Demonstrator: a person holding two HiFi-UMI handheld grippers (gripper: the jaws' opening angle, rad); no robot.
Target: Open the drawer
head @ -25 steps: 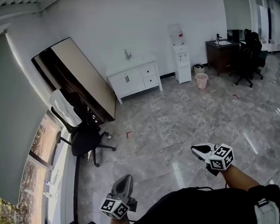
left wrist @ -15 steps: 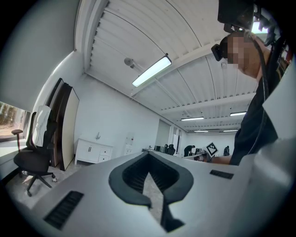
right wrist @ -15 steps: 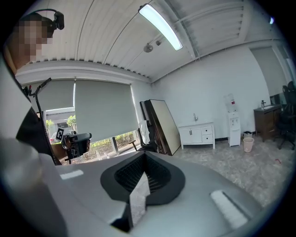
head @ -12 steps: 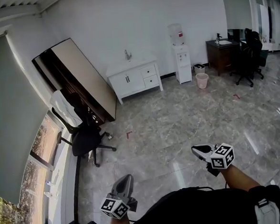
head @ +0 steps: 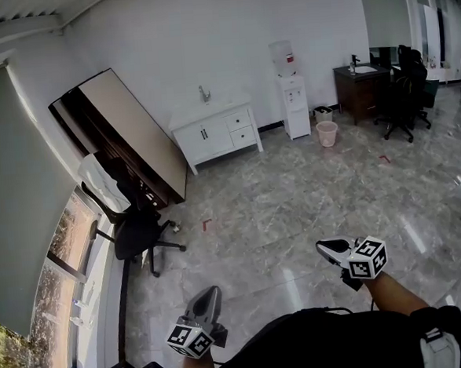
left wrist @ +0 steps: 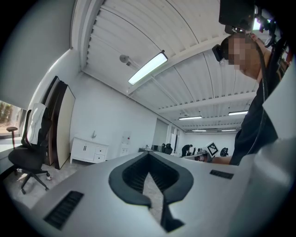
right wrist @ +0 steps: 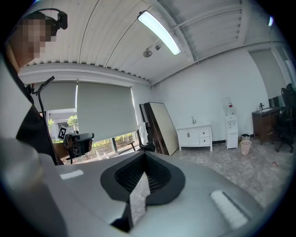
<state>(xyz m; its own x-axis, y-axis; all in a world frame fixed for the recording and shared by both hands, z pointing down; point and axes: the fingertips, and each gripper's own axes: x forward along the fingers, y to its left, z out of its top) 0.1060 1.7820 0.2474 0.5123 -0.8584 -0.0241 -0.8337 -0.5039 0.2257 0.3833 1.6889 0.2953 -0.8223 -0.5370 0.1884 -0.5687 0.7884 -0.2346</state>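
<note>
Jaws together, empty, on left gripper and right gripper.
Drawer sits in the far cabinet, well apart; arriving with jaws closed risks bumping it rather than gripping.

Left gripper and right gripper point forward (roughly level), jaws apparently pressed together.

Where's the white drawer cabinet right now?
In the head view, the white drawer cabinet stands against the far wall, upper middle, between the big leaning panel on its left and the water dispenser on its right.
</note>
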